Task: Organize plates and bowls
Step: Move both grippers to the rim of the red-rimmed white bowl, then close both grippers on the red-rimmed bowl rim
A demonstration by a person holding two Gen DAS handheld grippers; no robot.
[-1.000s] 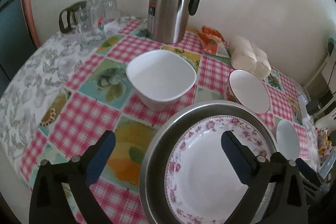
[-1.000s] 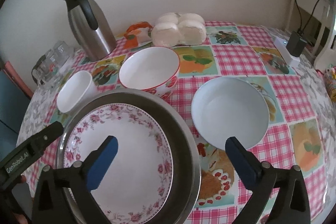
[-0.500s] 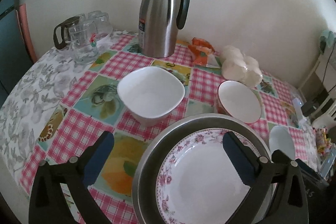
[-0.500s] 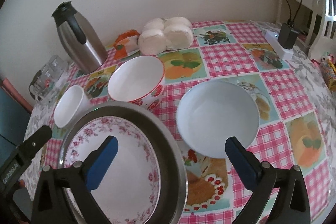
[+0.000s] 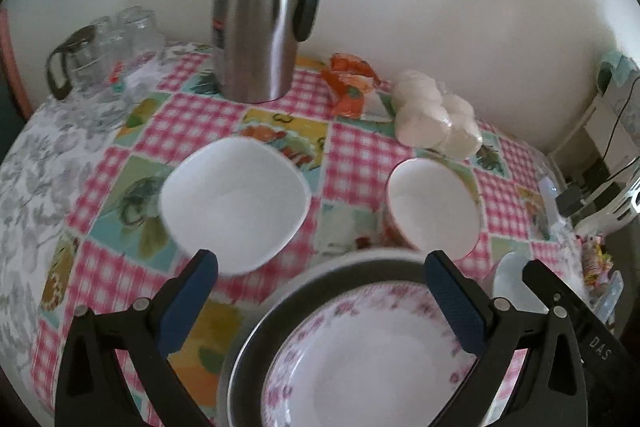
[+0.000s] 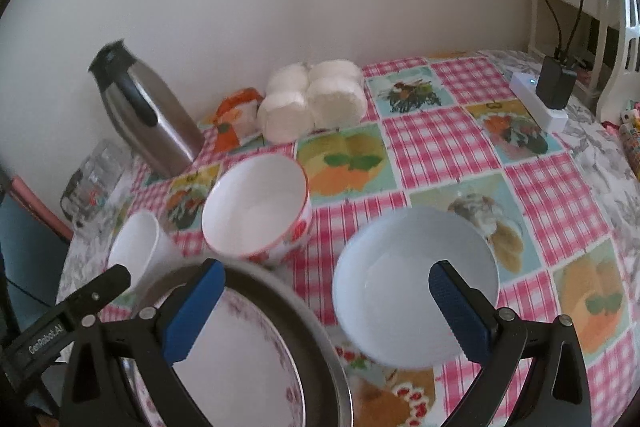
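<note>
A pink-flowered plate (image 5: 372, 359) lies inside a metal pan (image 5: 256, 339) at the table's near edge; both show in the right wrist view, the plate (image 6: 224, 379) and the pan (image 6: 316, 343). Behind stand a square white bowl (image 5: 234, 199), a red-rimmed bowl (image 5: 432, 207) and a pale blue bowl (image 6: 412, 287). My left gripper (image 5: 320, 303) is open and empty above the pan's far rim. My right gripper (image 6: 326, 311) is open and empty between the pan and the blue bowl.
A steel thermos jug (image 5: 264, 7) stands at the back by the wall. Glass mugs (image 5: 100, 47) are at the back left. A pack of white rolls (image 6: 312, 99) and an orange packet (image 5: 352, 83) lie behind the bowls. A power strip with a charger (image 6: 548, 91) is at the far right.
Both grippers have pulled back and lifted away from the pan. The pan and plate now sit lower in both views. Both grippers stay open.
</note>
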